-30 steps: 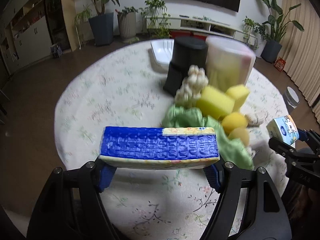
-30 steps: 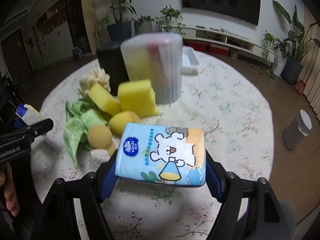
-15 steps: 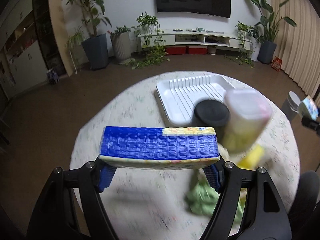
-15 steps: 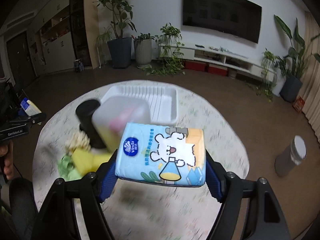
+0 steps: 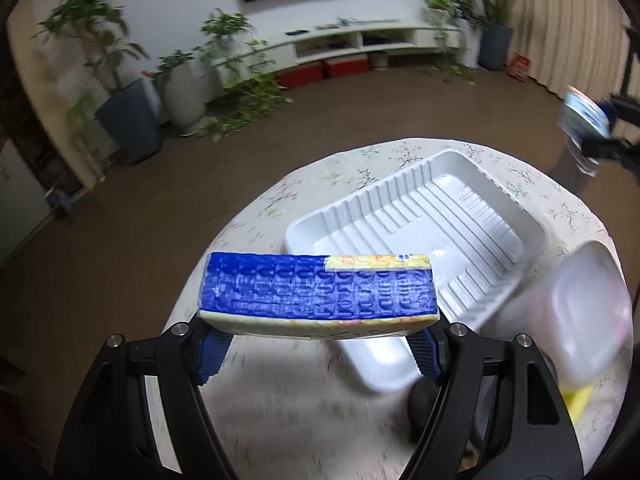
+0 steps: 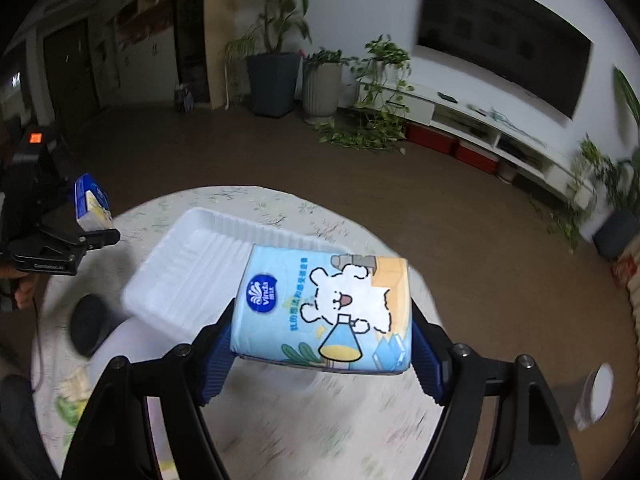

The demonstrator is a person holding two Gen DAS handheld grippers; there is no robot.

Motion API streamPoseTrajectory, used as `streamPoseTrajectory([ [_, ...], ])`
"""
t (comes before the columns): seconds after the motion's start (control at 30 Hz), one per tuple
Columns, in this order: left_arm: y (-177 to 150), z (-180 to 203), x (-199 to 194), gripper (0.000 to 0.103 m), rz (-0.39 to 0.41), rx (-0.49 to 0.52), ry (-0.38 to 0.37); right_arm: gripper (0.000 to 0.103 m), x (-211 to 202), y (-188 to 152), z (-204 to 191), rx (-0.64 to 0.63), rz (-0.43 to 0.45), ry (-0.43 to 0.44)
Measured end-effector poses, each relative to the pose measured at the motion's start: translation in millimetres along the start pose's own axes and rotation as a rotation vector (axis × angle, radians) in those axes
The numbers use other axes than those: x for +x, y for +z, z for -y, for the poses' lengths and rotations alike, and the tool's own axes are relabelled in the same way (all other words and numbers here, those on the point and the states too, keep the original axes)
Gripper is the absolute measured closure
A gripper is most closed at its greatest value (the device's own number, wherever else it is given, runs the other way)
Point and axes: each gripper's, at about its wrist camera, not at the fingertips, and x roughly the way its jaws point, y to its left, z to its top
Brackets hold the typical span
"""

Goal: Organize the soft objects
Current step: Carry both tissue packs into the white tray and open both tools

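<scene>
Left wrist view: left gripper [image 5: 318, 344] clamps a blue tissue pack [image 5: 316, 294]; right gripper [image 6: 320, 364] clamps a bear-print pack [image 6: 326, 314]. White tray [image 5: 516, 216] holds nothing; both packs await placing.

Clear tub [image 5: 576, 312] smeared by blur, contents unreadable; black lid [image 6: 90, 330] half hidden; yellow sponge [image 5: 578, 404] mostly hidden behind gripper arm.

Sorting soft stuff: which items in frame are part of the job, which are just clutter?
Job:
- blue tissue pack, gripped by left gripper
- bear-print tissue pack, gripped by right gripper
- white tray, empty
- yellow sponge

Clutter:
- translucent container
- black cylinder
- potted plants
</scene>
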Motion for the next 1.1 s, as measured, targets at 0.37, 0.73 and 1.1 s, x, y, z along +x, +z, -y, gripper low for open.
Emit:
streamPoseTrajectory([
  [0.37,17.6,11.2,65.7,0.03,-0.048,0.092,-0.072,0.026,101.9,21.9,-16.3,-0.181,-0.108,0.099],
  [0.73,19.3,20.2,101.1,0.03,-0.091,0.114,-0.078,0.026,142.6,13.6,-19.1,-0.201,-0.158,0.158],
  [1.1,10.9,37.1,127.4,0.03,-0.137,0.159,-0.09,0.025,172.6,-1.4,-29.9,-0.245,-0.207,0.163],
])
